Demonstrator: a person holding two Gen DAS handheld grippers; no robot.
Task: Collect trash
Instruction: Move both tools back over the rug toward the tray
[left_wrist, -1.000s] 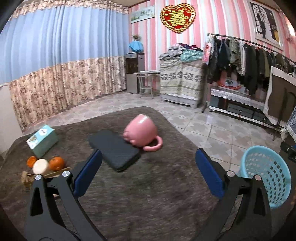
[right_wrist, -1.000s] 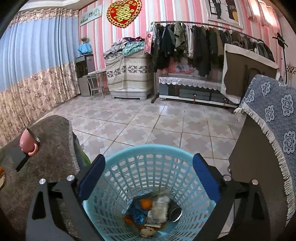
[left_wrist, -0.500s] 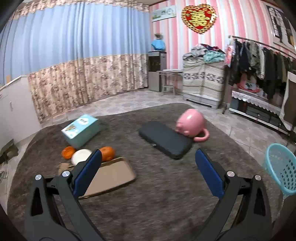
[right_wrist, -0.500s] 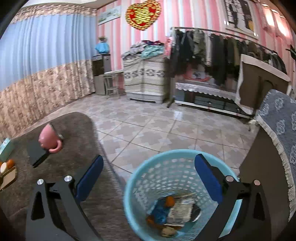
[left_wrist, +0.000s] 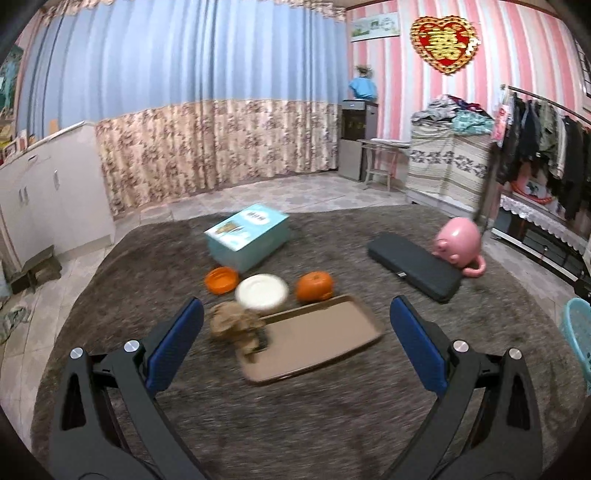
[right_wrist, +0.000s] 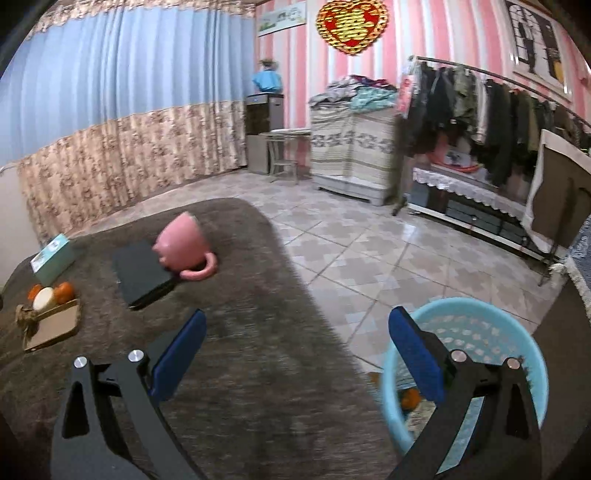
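In the left wrist view we are holding the left tongs (left_wrist: 295, 347) wide and empty over the brown bench (left_wrist: 295, 424). A crumpled brown wad (left_wrist: 236, 326) is lying on the tray (left_wrist: 317, 343) edge.

In the right wrist view our right tongs (right_wrist: 295, 350) are gaping wide, empty, beside the blue basket (right_wrist: 480, 332), which is holding trash.

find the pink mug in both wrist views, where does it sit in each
Left wrist view: the pink mug lies tipped over at the right, on the brown rug, touching the far end of the black case.
Right wrist view: the mug is left of centre, above the left tong of the open right tongs.
Shared landmark: the black case beside the mug; also the red heart wall ornament.
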